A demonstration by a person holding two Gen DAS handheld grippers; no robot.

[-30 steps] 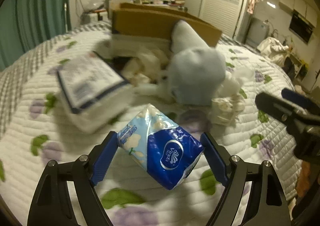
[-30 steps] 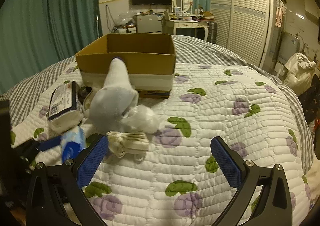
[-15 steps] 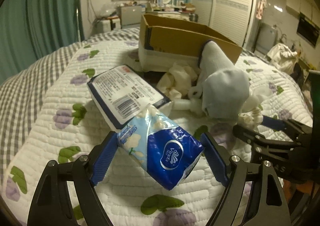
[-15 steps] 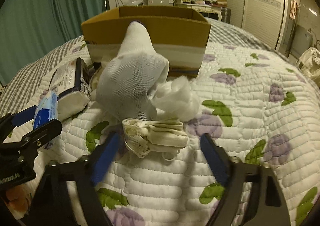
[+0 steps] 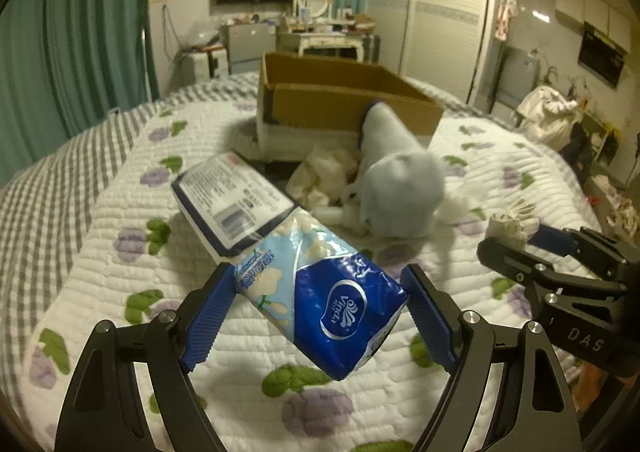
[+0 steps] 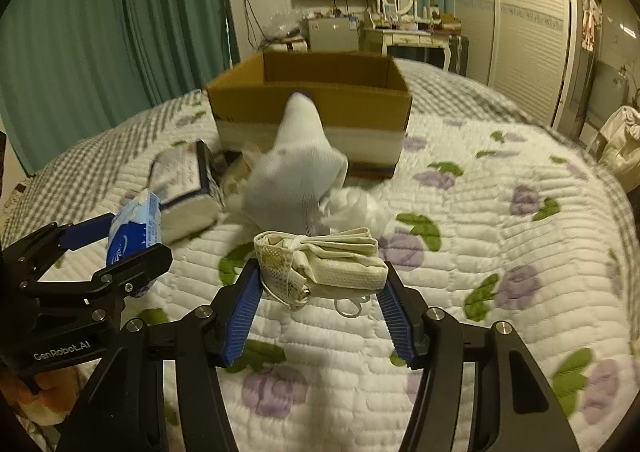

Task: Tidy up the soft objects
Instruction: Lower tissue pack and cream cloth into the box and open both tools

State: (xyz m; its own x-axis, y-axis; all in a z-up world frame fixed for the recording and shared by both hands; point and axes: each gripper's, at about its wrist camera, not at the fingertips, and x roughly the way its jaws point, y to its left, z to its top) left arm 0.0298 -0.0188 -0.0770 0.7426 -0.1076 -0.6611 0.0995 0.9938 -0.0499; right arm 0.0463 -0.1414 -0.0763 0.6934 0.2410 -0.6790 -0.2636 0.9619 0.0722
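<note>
My left gripper (image 5: 318, 310) is shut on a blue tissue pack (image 5: 320, 292) and holds it above the quilted bed; the pack also shows in the right wrist view (image 6: 134, 228). My right gripper (image 6: 318, 302) is shut on a folded cream cloth bundle (image 6: 324, 262), lifted off the quilt; the bundle also shows in the left wrist view (image 5: 512, 222). An open cardboard box (image 6: 312, 96) stands behind. A white sock (image 6: 296, 176), a crumpled white bag (image 6: 356, 208) and a large wipes pack (image 6: 188, 180) lie in front of the box.
The bed quilt (image 6: 500, 232) with a flower print spreads to the right of the pile. A teal curtain (image 6: 100, 32) hangs at the left. A dresser with a mirror (image 6: 400, 12) and a wardrobe (image 6: 528, 12) stand at the back.
My right gripper has moved forward, closed on the cream cloth bundle and lifted it. My left gripper has risen and drawn back with the tissue pack.
</note>
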